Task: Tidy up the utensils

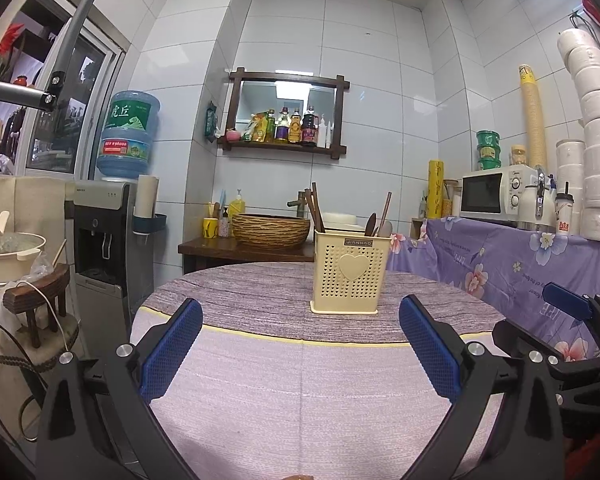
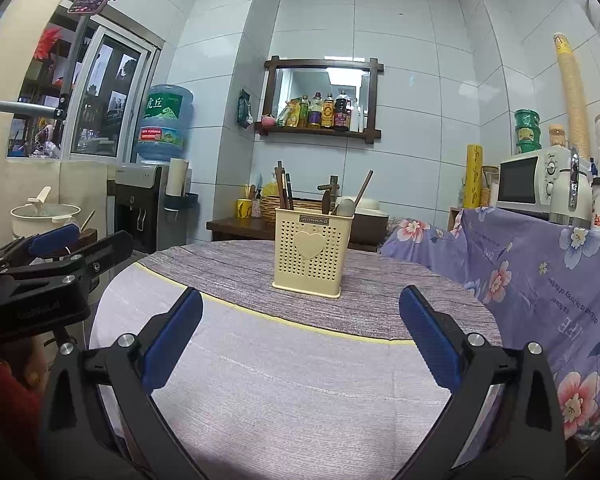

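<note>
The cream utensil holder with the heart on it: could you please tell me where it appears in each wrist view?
Left wrist view: the utensil holder stands on the round table, right of centre, beyond the open left gripper.
Right wrist view: the holder stands just above centre, beyond the open right gripper.
Shared landmark: the wall shelf with bottles hangs above it in both.

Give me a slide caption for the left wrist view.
Open left tongs face a cream utensil holder on the round table.
</note>
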`<state>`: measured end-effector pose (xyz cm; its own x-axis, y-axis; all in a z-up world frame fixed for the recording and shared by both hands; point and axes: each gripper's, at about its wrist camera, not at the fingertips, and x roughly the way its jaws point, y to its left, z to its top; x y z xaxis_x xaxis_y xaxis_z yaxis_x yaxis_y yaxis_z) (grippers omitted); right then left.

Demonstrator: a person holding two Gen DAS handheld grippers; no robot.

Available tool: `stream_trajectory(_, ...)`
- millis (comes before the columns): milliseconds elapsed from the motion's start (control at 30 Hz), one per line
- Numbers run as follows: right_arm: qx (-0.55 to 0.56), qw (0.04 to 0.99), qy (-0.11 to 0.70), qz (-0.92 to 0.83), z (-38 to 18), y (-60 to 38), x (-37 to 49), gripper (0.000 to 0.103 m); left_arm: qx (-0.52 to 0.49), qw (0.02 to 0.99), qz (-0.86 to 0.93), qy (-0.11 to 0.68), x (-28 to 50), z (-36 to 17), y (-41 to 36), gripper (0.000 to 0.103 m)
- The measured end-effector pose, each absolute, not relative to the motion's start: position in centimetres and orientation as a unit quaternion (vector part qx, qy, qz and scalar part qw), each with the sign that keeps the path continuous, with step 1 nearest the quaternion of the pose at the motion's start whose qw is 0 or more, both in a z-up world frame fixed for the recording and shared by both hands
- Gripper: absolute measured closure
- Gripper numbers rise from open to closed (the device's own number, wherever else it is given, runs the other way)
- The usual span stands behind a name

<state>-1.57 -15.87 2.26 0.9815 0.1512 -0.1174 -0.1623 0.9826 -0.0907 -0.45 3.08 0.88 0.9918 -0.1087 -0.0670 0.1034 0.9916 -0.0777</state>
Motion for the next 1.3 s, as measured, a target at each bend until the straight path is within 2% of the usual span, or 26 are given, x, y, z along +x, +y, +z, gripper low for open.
stream_trajectory(1300, -0.048, 0.993, 0.064, 0.084, 1.69, -15.95, -1.54, 0.006, -0.043, 0.996, -0.054, 0.05, -0.2, 0.44, 3.36, 0.005)
